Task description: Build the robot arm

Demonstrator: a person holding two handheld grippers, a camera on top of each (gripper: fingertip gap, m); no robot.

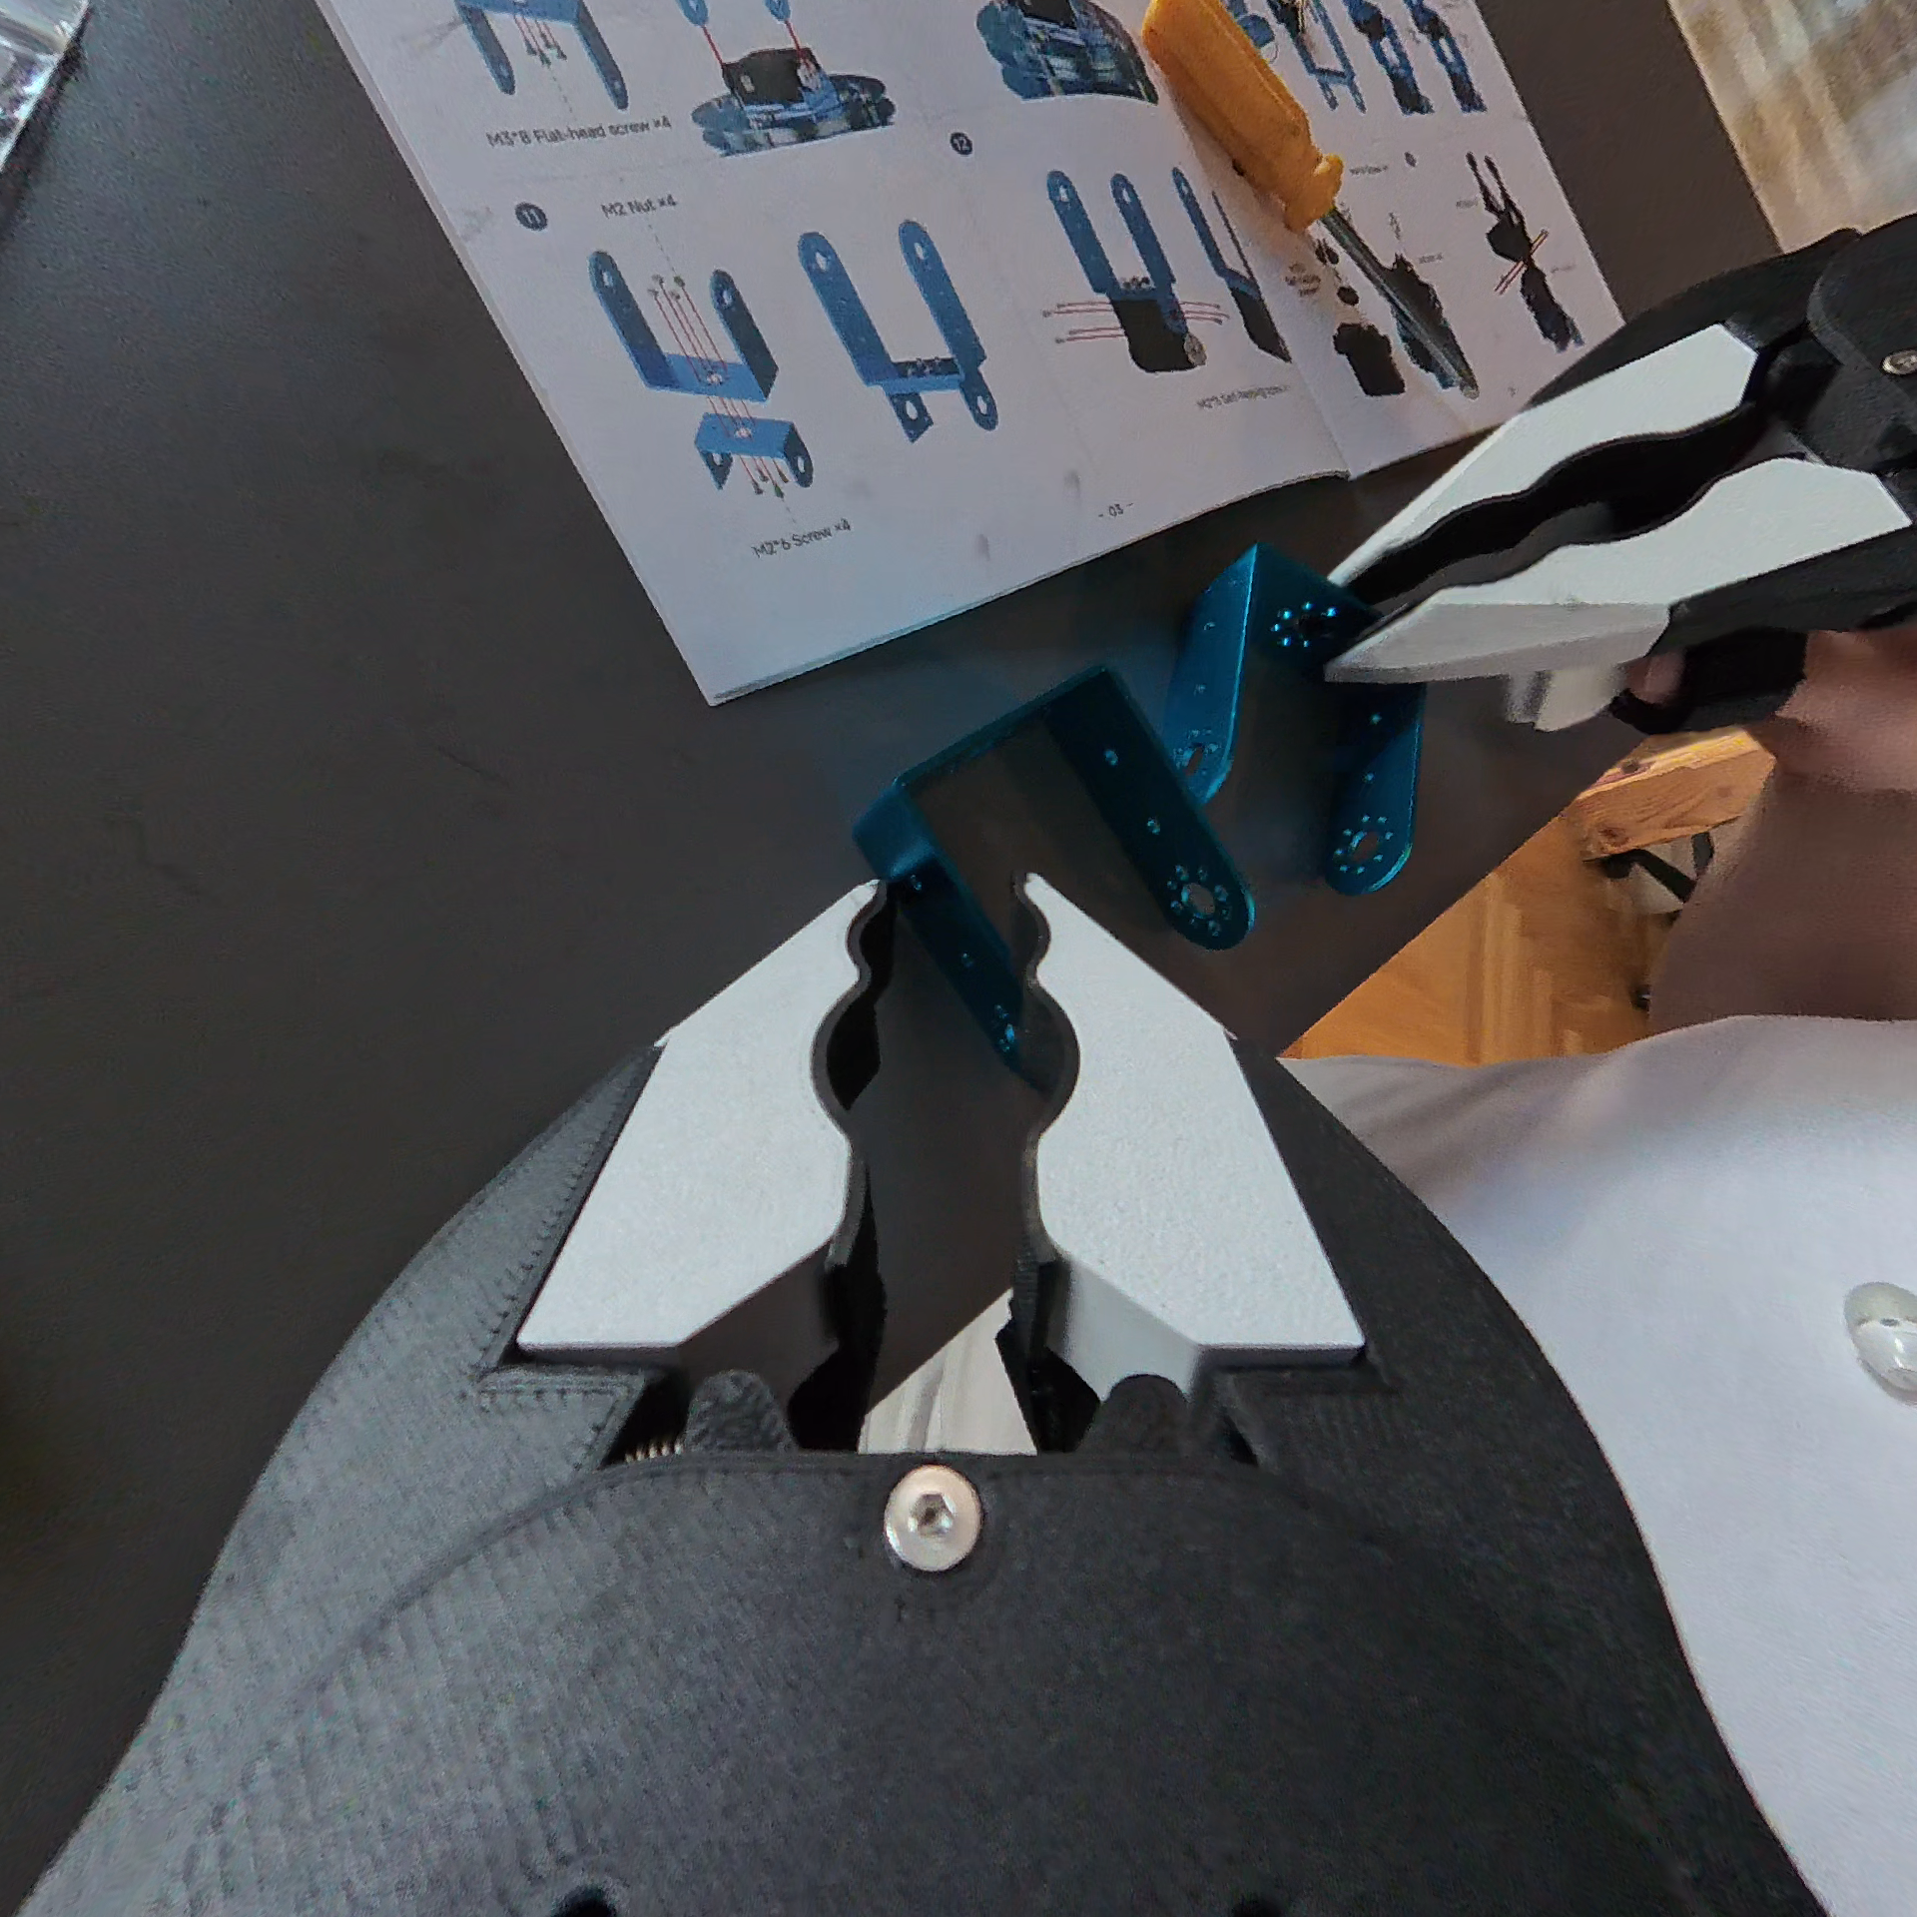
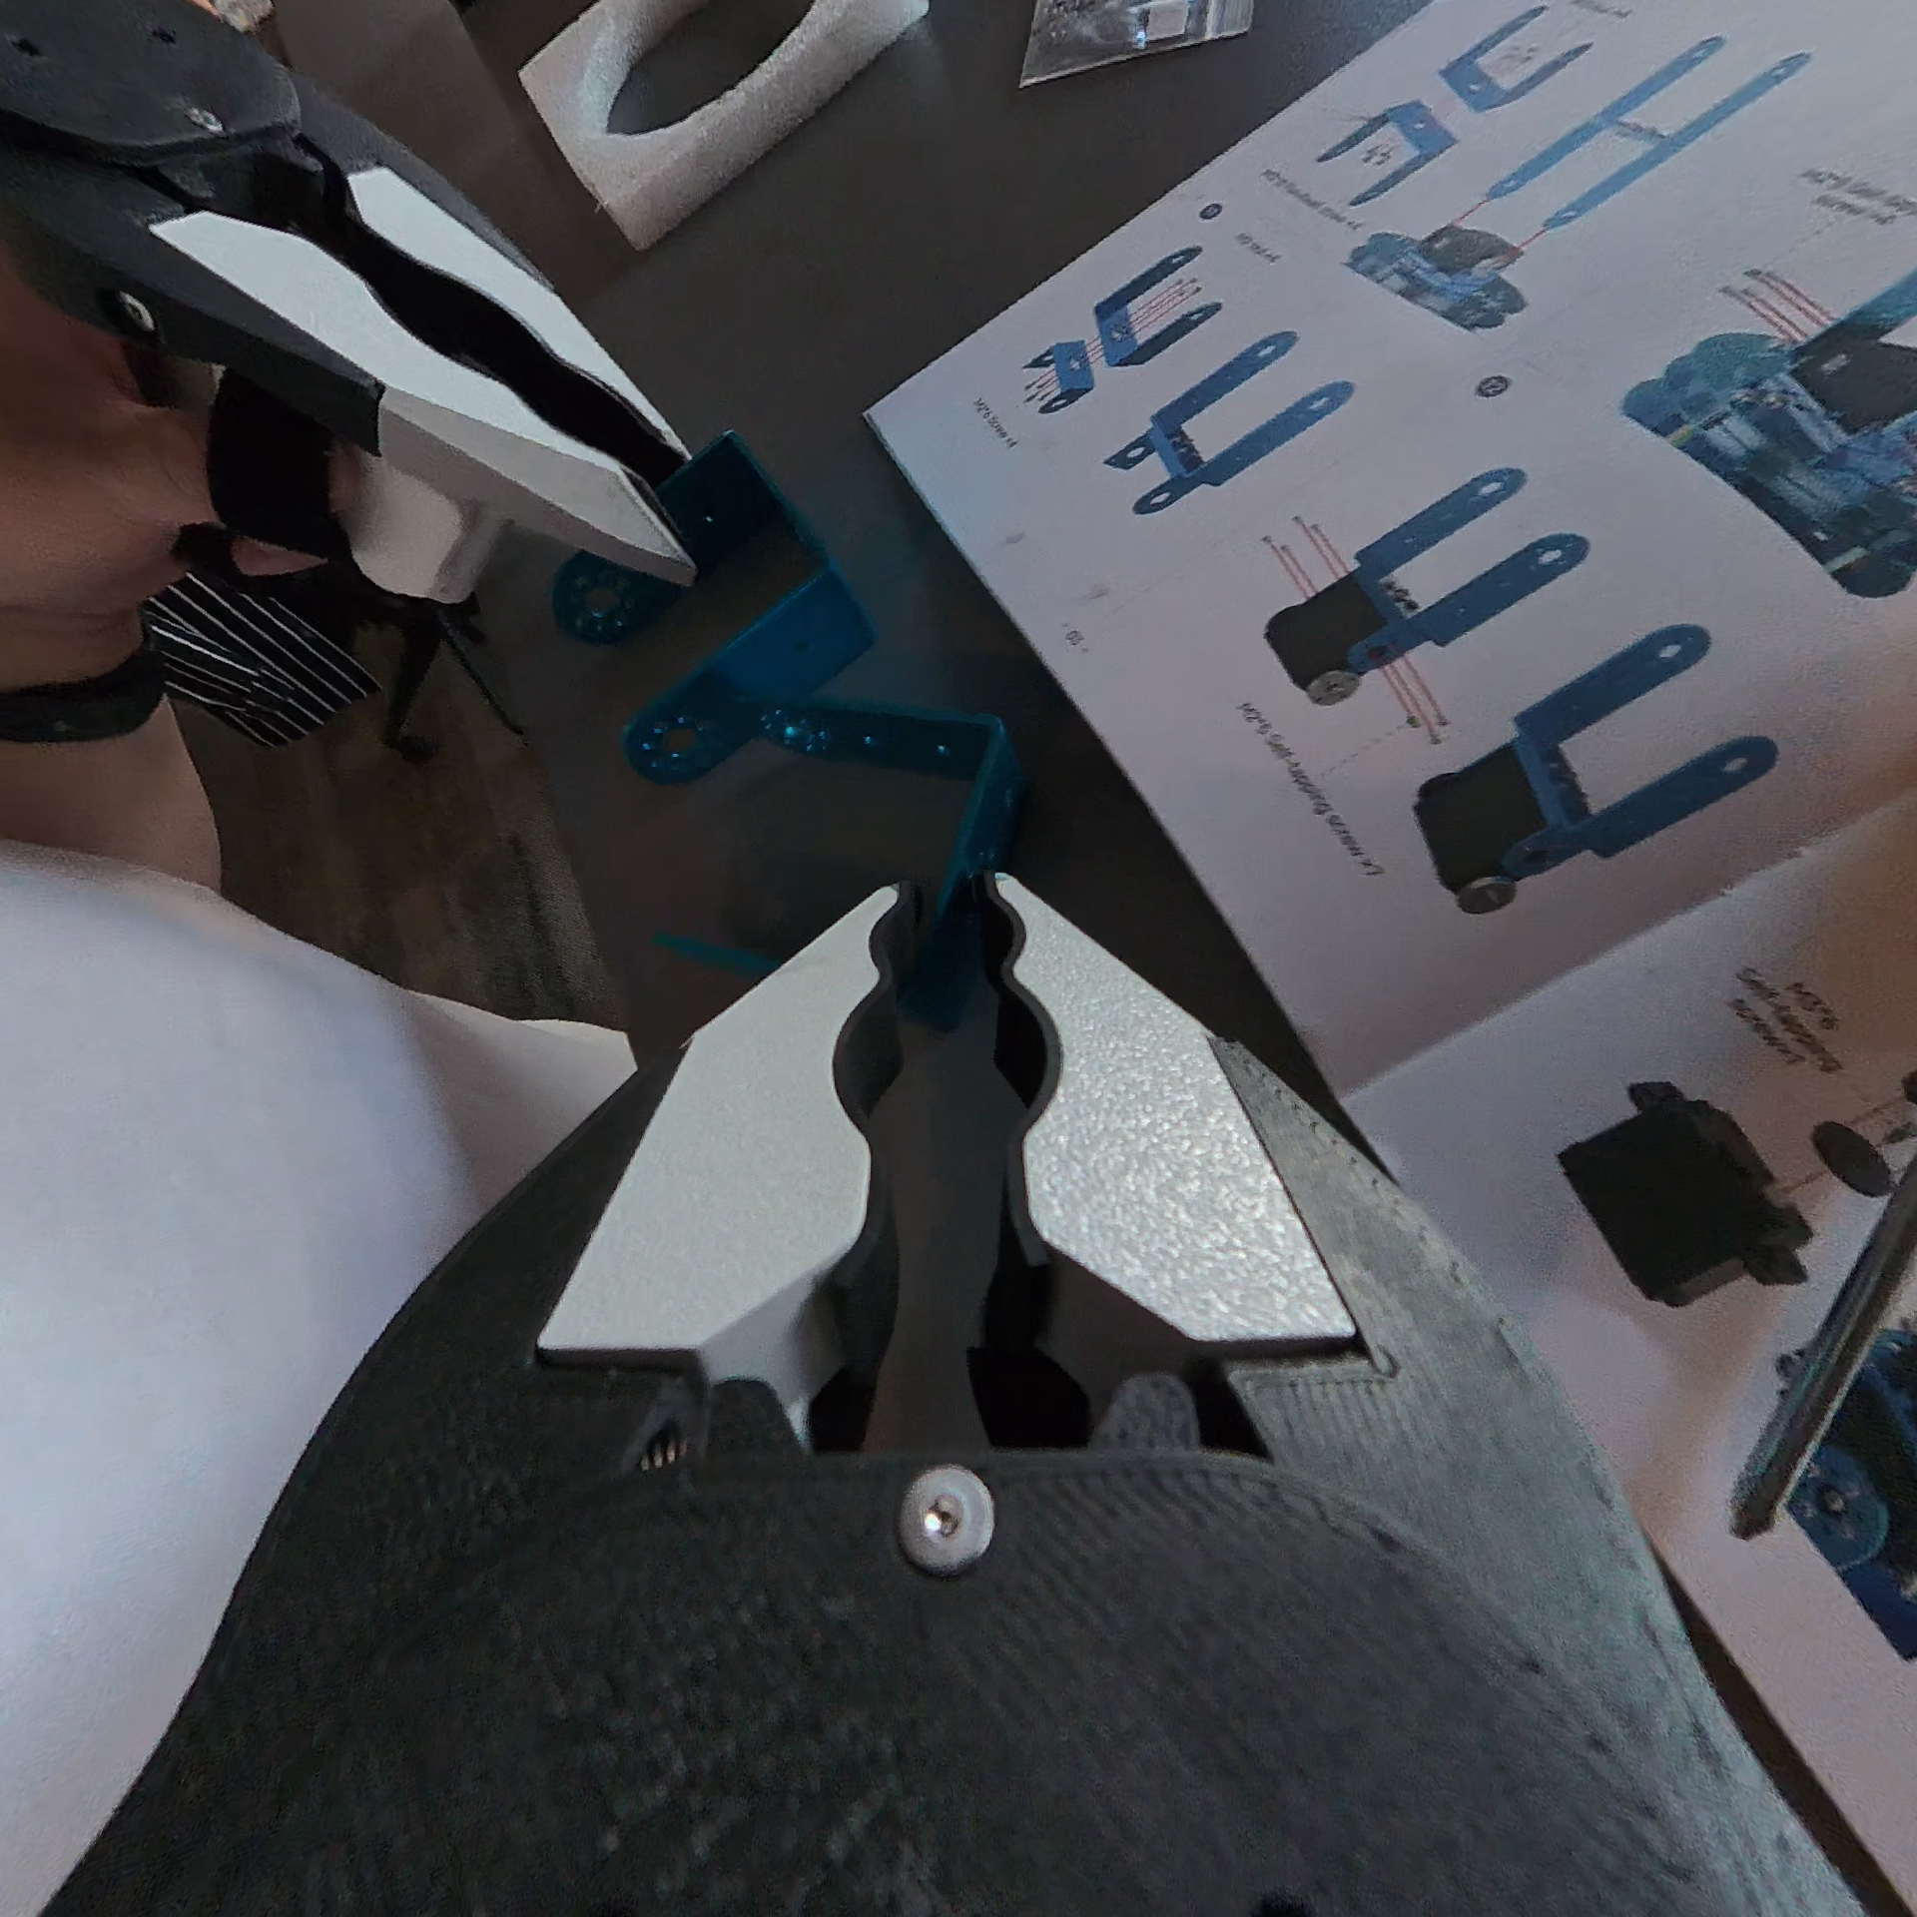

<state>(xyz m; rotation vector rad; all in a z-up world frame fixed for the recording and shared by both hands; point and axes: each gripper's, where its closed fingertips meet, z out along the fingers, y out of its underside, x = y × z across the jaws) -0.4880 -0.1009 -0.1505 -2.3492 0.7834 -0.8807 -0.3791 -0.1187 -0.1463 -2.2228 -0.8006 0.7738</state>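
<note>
- Left wrist view: I see no container; an open instruction booklet (image 1: 934, 342) and an orange-handled screwdriver (image 1: 1260, 124) lie on the dark table (image 1: 259, 726).
- My left gripper (image 1: 949, 892) is pinched narrow on one blue U-bracket (image 1: 1048, 820).
- My right gripper (image 2: 949, 882) clamps a second blue bracket (image 2: 975, 820), held touching the first.

Screwdriver (image 1: 1260, 124) handle and manual (image 1: 934, 311) cut off
</note>
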